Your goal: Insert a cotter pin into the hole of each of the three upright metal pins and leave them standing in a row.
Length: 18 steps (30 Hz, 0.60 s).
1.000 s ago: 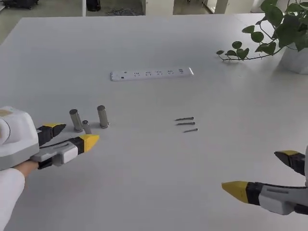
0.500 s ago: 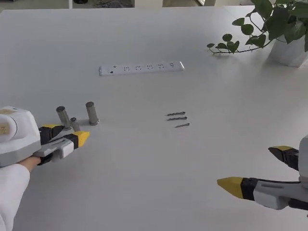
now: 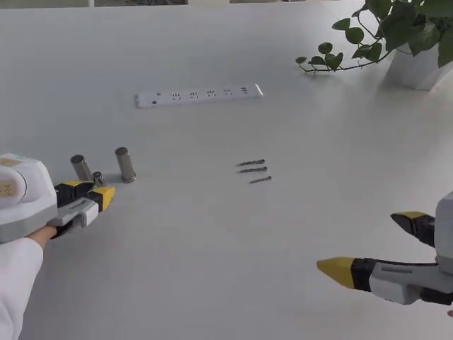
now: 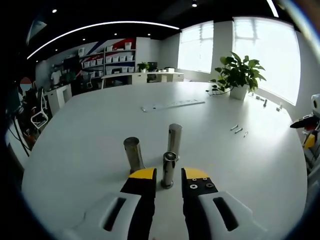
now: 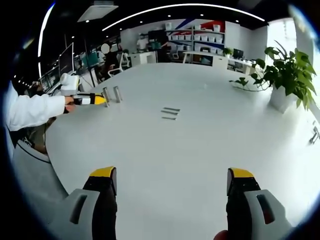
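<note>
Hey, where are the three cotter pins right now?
In the head view the cotter pins lie flat side by side, nearer the person than the power strip and to the right of the upright metal pins.

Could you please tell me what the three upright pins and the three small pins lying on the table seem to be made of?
The upright pins look like polished steel or a similar metal: they are silvery, with mirror-like reflections and bright highlights along their sides. The small pins look like a duller grey metal, probably steel wire, though they are too small to be sure.
</note>
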### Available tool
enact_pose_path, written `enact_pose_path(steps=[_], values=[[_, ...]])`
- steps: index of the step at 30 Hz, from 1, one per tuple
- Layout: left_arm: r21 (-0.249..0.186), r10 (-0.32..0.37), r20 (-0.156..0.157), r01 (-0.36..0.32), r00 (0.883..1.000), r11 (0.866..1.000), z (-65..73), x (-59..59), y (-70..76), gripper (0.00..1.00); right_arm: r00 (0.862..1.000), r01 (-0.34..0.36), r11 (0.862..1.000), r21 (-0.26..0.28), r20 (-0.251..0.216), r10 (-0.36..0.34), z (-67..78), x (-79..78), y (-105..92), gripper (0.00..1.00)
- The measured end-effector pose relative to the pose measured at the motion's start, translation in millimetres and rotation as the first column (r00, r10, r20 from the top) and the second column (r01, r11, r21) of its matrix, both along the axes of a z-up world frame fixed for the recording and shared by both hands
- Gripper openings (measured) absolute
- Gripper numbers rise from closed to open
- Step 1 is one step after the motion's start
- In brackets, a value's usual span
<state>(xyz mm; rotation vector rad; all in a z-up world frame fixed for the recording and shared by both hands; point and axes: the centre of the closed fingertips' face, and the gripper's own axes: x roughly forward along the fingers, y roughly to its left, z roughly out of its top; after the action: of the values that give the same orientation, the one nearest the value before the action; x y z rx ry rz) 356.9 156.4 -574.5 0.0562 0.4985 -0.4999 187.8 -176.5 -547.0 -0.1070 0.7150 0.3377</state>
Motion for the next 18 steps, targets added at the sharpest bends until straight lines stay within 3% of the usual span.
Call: enact_pose_path(steps=[7, 18], values=[[0.010, 0.006, 0.004, -0.006, 1.000, 1.000, -1.9, 3.3, -0.3, 0.08, 1.000, 0.005, 1.000, -0.001, 0.001, -0.005, -0.2, 1.4, -3.4, 0.89], [0.065, -0.008, 0.032, 0.006, 0.999, 0.998, -0.8, 2.1, -1.1, 0.07, 1.000, 0.006, 1.000, 0.009, 0.005, -0.006, -1.6, 1.3, -3.3, 0.89]])
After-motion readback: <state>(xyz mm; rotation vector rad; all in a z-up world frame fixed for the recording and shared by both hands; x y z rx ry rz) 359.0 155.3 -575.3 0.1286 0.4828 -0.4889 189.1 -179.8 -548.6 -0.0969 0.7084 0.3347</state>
